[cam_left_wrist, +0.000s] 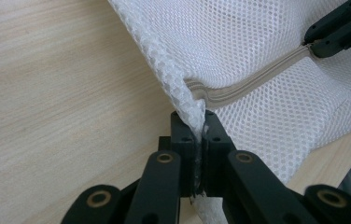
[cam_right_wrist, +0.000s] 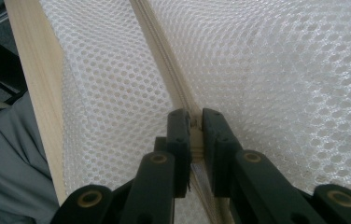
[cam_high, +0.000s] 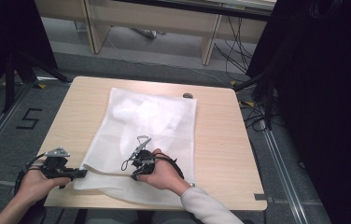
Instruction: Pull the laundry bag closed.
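High view overlooks table (cam_high: 220, 140); gripper views close-up.

Mesh bag (cam_high: 150, 126) on table (cam_high: 220, 144)

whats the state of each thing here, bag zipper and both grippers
mesh bag: lying flat on the table, near edge lifted a little
zipper: looks closed along the stretch in view
left gripper: shut on the bag's corner by the zipper's end
right gripper: shut on the zipper, likely its pull

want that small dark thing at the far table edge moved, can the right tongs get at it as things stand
Probably not yet: the right tongs are shut on the mesh laundry bag's zipper near the person, and the small dark object lies beyond the bag.
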The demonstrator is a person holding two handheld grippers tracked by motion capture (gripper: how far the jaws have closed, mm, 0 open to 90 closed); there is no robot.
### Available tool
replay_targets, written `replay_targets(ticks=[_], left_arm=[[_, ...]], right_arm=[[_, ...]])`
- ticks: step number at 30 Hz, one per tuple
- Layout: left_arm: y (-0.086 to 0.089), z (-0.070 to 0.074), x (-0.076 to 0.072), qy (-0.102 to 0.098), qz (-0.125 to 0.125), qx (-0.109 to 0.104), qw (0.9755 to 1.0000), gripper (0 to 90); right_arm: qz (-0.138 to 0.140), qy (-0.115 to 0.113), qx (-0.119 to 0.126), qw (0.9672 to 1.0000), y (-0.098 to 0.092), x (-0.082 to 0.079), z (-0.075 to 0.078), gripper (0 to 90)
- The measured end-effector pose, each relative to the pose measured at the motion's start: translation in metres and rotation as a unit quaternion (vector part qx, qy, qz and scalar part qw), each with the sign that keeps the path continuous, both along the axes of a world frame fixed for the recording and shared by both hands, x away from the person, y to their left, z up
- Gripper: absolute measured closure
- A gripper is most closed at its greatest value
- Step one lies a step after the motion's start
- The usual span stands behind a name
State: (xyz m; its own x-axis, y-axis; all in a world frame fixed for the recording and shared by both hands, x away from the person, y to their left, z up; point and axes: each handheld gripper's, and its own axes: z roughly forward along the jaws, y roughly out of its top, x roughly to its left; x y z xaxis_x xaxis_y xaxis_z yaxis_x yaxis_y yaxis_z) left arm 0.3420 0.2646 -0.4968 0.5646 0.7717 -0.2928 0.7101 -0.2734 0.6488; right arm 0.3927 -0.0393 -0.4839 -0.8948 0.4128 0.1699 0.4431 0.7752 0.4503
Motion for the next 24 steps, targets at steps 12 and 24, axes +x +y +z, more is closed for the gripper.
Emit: replay_targets(ticks=[12, 24], left_arm=[[0.0008, -0.0004, 0.0001, 0.008, 0.001, 0.004, 1.0, 85.6], [0.0006, -0.0018, -0.0011, 0.01, -0.002, 0.007, 0.9999, 85.6]], right_arm=[[0.001, -0.004, 0.003, 1.0, -0.0026, 0.0004, 0.0004, 82.7], [0.0, -0.006, 0.002, 1.0, -0.0084, -0.0028, 0.0049, 82.7]])
